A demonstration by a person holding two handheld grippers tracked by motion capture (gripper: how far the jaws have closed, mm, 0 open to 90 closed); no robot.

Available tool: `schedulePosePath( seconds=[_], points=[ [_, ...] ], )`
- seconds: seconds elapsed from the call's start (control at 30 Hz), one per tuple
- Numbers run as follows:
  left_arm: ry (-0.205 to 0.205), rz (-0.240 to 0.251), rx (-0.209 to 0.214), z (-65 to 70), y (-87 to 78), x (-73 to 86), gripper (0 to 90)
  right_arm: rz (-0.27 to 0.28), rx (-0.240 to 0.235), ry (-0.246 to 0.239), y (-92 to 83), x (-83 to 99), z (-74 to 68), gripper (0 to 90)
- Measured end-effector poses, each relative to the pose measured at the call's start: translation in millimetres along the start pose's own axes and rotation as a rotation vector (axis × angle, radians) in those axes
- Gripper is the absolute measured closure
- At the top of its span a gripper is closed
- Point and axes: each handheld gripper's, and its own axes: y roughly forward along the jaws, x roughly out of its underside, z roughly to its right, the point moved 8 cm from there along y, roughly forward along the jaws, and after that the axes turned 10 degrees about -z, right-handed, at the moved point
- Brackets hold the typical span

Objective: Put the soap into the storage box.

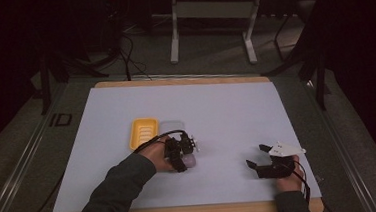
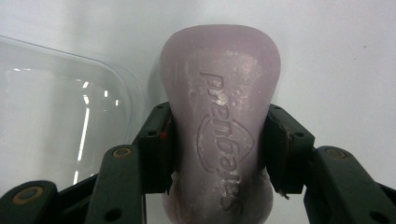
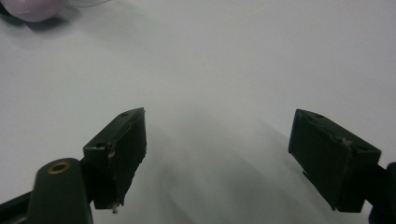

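A: What are the left tongs (image 2: 217, 154) doing?

B: They are clamping a pale lilac soap bar (image 2: 219, 116) by its narrow waist, one black pad pressing on each side. The bar is smooth and waxy, rounded at the far end, with raised lettering and an oval emblem moulded into its top face, dusted with whitish scuffs.

A: Where is the soap sitting in the scene?

B: In the high view the bar (image 1: 190, 160) is lying low at the white surface (image 1: 226, 108), left of centre and toward the near edge, just near of a clear plastic lid (image 1: 172, 127). That lid (image 2: 56, 116) is glossy, with rounded corners, showing just left of the soap.

A: And the right tongs (image 3: 217, 154)?

B: They are standing wide apart with nothing between them, their blocky matt pads hovering over bare surface. In the high view they (image 1: 257, 156) are sitting well right of the soap, pointing left.

A: Anything farther out?

B: A yellow rectangular soap dish (image 1: 143, 132) with a ribbed floor is resting touching the lid's left side.
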Motion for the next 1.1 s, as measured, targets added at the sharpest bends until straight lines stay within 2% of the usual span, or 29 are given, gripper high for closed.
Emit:
schedulePosePath(
  seconds=[0.5, 1.1],
  points=[
    [-0.033, 0.029, -0.016, -9.6, -18.1, 10.6, 49.9, 0.000, 0.000, 0.001, 0.0, 0.0, -0.1, 18.9],
    [-0.081, 0.044, -0.021, -21.4, -29.2, 17.6, 49.9, 0.001, 0.001, -0.001, -0.1, -0.1, -0.1, 18.9]
  ],
)
